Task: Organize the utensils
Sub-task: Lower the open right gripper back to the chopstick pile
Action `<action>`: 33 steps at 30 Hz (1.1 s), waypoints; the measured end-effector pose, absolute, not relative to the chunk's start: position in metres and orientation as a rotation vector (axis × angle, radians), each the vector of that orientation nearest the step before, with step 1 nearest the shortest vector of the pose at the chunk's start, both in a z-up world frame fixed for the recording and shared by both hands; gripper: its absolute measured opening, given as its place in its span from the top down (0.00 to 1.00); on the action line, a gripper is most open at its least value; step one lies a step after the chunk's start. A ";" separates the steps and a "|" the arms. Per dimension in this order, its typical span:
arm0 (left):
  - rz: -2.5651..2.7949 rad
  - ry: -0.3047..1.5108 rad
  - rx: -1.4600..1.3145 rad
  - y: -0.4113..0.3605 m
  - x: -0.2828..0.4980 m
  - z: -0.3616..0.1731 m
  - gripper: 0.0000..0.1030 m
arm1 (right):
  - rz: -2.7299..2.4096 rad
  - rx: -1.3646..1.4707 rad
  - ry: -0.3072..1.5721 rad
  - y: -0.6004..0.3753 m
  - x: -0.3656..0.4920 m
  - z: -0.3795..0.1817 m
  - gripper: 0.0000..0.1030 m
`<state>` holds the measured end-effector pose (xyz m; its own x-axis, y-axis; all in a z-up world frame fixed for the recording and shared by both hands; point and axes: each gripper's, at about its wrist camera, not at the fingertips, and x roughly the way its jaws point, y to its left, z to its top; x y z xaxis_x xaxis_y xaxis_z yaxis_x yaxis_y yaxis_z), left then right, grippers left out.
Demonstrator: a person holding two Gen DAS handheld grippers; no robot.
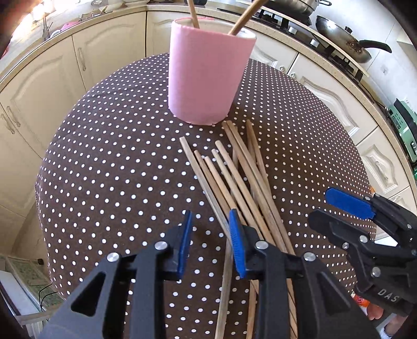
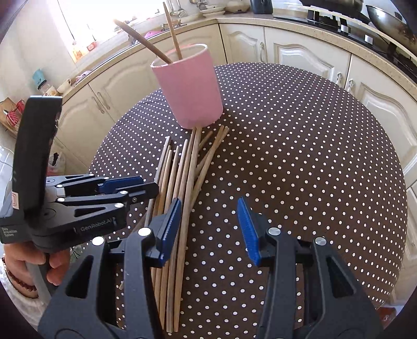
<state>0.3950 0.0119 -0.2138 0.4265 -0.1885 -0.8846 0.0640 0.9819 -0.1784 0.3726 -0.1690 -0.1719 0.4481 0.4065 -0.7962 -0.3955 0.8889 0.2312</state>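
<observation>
Round bench [image 1: 104,161] under brown polka-dot cloth. Pink cup [image 1: 208,75] stands upright at far side, two chopsticks [image 1: 193,14] inside. Loose chopstick pile [image 1: 234,180] lies on cloth just near of cup.

Left view: left claw [image 1: 211,242] released, jaws apart, one chopstick passing between, pads not pressing.

Right view: right claw [image 2: 208,229] released, pile beside its left pad, bare cloth between jaws; also shows hand [image 2: 39,263] gripping left claw's handle.
</observation>
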 end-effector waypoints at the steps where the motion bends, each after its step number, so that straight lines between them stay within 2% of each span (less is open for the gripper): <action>1: -0.159 1.120 -0.122 0.013 0.394 -0.214 0.72 | 0.495 0.012 0.991 -0.169 0.373 -0.173 0.57; 8: -0.161 1.136 -0.126 0.016 0.396 -0.213 0.73 | 0.498 0.013 1.025 -0.166 0.383 -0.181 0.57; 9: -0.165 1.139 -0.129 0.015 0.397 -0.213 0.77 | 0.502 0.009 1.036 -0.164 0.385 -0.183 0.57; 10: -0.171 1.153 -0.132 0.015 0.398 -0.214 0.87 | 0.505 0.010 1.043 -0.163 0.387 -0.184 0.57; 14: -0.183 1.148 -0.149 0.018 0.400 -0.216 0.88 | 0.525 0.027 1.079 -0.157 0.398 -0.188 0.57; 16: -0.188 1.151 -0.163 0.021 0.399 -0.216 0.89 | 0.534 0.039 1.095 -0.155 0.404 -0.190 0.66; 29: -0.187 1.157 -0.148 0.024 0.394 -0.215 0.90 | 0.534 -0.032 1.148 -0.122 0.416 -0.197 0.70; 32: -0.182 1.157 -0.140 0.020 0.395 -0.215 0.90 | 0.534 -0.062 1.164 -0.109 0.415 -0.195 0.72; 33: -0.180 1.158 -0.138 0.019 0.396 -0.214 0.90 | 0.524 -0.087 1.177 -0.102 0.415 -0.197 0.77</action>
<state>0.3956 0.0190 -0.2144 0.3895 -0.2121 -0.8963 0.0704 0.9771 -0.2006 0.4148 -0.1025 -0.1973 0.2792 0.3456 -0.8959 -0.4345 0.8775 0.2031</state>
